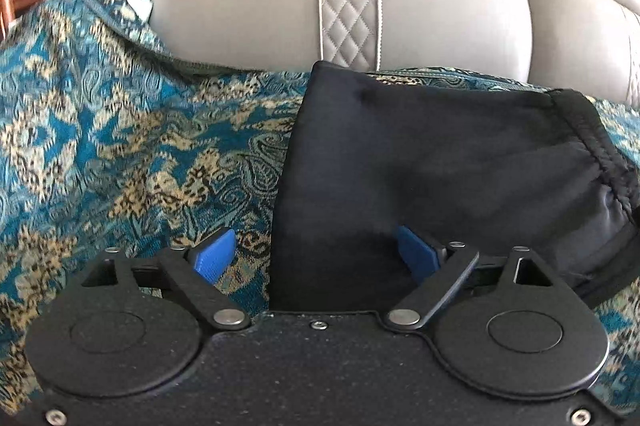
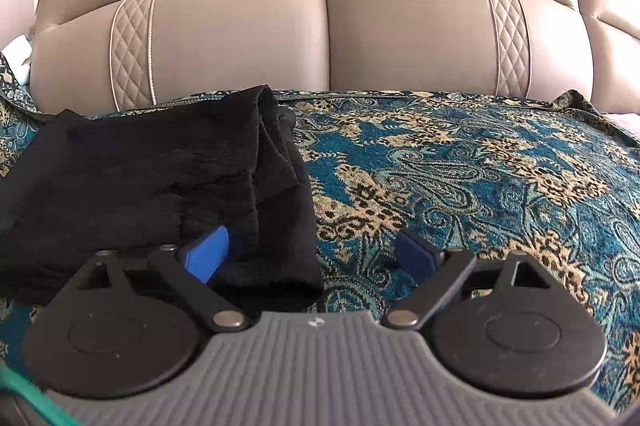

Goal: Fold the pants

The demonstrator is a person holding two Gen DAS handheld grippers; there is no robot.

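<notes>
Left wrist view first: your left gripper (image 1: 316,252) has its blue fingers (image 1: 212,254) spread wide, nothing clamped between them. The black pants (image 1: 440,166) sit folded into a compact bundle on the teal-and-gold patterned cover (image 1: 120,146), taking up the right half of the view. The bundle's left edge runs right down the middle between your fingers, so the left finger is over bare cover and the right one sits over the dark fabric. You can see the gathered waistband (image 1: 592,142) along the bundle's far right side. At the far edge of the cover there's the grey sofa backrest (image 1: 260,6) with a quilted stripe.

Right wrist view: your right gripper (image 2: 312,254) is spread apart too, holding nothing. Here the pants (image 2: 140,178) lie on the left, near side of the cover (image 2: 480,166), with a few folded layers stacked at their right edge. The left blue finger (image 2: 206,254) is over the pants' near right corner, while the right finger is over the patterned cover, clear of the cloth. Far behind is the same backrest (image 2: 240,38), with a seam down its middle and two quilted stripes.
</notes>
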